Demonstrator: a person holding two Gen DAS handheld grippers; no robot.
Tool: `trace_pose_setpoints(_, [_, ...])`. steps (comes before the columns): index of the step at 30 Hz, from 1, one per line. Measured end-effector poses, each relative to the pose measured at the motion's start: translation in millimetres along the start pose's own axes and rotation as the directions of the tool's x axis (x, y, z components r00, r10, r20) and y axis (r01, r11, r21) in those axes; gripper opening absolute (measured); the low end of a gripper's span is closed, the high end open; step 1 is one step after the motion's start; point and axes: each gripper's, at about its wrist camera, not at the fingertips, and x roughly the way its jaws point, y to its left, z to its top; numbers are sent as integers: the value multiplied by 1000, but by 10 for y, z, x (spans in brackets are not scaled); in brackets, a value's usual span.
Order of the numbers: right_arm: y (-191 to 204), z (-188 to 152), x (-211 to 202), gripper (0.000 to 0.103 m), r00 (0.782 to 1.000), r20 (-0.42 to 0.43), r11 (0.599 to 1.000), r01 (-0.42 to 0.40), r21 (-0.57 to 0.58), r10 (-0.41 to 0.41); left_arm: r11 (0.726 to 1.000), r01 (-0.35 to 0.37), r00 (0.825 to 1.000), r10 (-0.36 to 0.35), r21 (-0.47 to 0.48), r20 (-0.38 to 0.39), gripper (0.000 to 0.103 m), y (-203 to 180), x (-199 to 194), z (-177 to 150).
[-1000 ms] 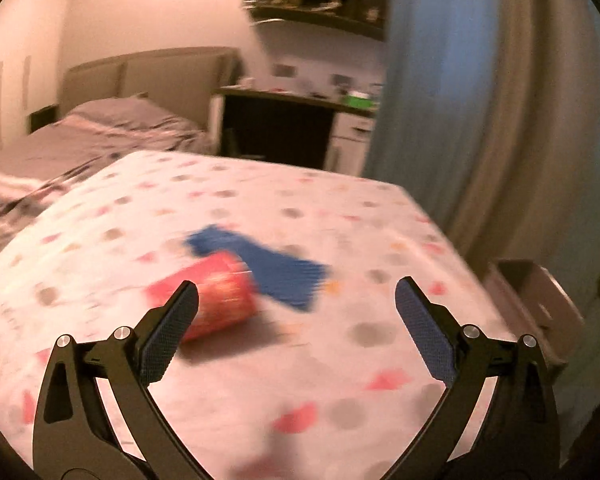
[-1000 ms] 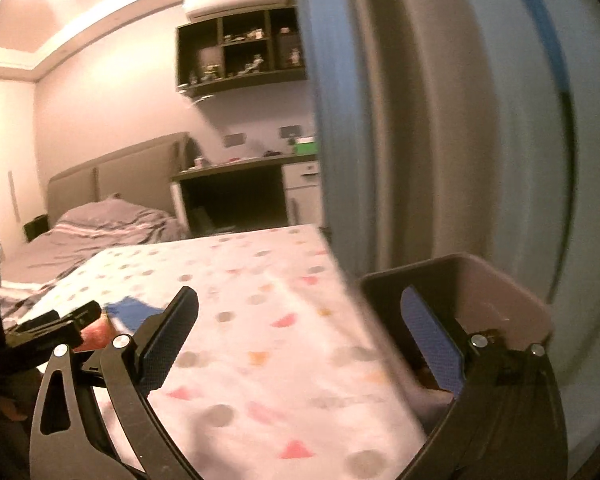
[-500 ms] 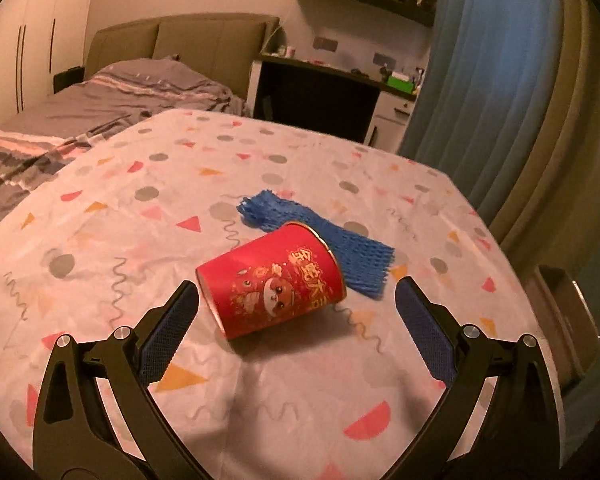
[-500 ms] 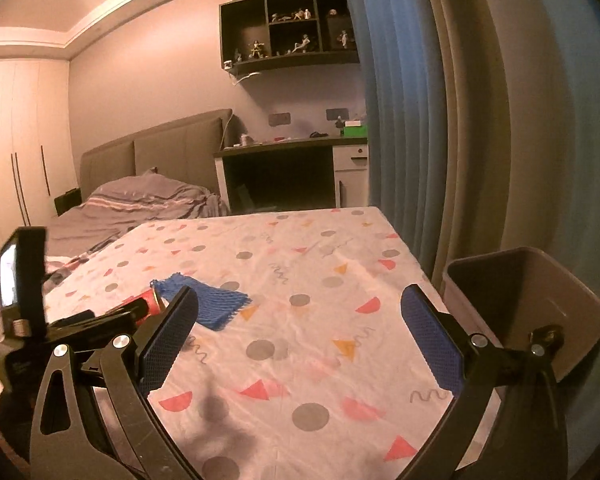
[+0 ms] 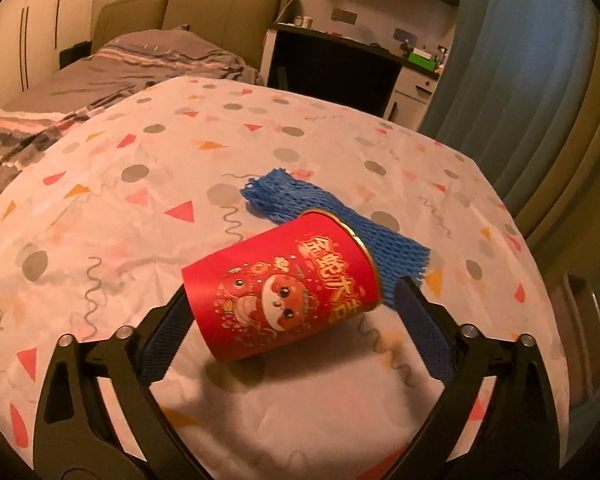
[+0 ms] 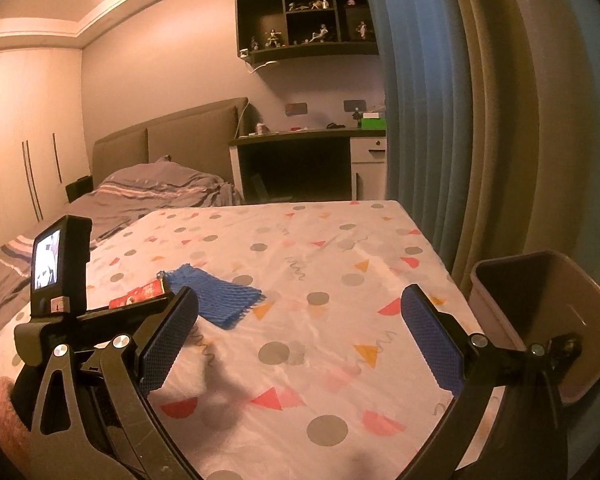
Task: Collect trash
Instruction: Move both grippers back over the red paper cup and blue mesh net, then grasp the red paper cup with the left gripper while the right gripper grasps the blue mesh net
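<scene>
A counter (image 5: 148, 184) covered by a cloth printed with dots and triangles carries the trash; a brown bin (image 6: 540, 320) stands off its right edge, close to the right gripper (image 6: 300, 336). On the cloth a red cup (image 5: 284, 292) lies on its side, its long axis running from lower left to upper right, rim toward the right and resting on a blue foam net (image 5: 324, 220). The cup is framed between the spread fingers of the left gripper (image 5: 296, 340), which is plainly the nearer one; no contact can be made out. The right gripper's fingers are likewise held apart over bare cloth, gripping nothing. Gold Chinese characters and a cartoon figure are printed on the cup; the characters cannot be read with certainty.
</scene>
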Motion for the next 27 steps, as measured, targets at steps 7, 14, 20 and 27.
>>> trace_pose_setpoints(7, [80, -22, 76, 97, 1000, -25, 1000, -9, -14, 9, 999, 27, 1000, -27, -18, -4, 90, 103, 10, 12])
trace_pose_setpoints(14, [205, -7, 197, 97, 999, -51, 999, -22, -37, 21, 997, 71, 997, -70, -19, 16, 88, 206, -152, 6])
trace_pose_setpoints(20, [402, -28, 433, 97, 994, -101, 997, -45, -59, 39, 997, 79, 993, -77, -23, 89, 88, 407, -495, -2])
trace_pose_setpoints(27, [737, -12, 910, 97, 982, -180, 993, -74, -87, 57, 1000, 24, 982, -20, -18, 187, 88, 697, -903, -17])
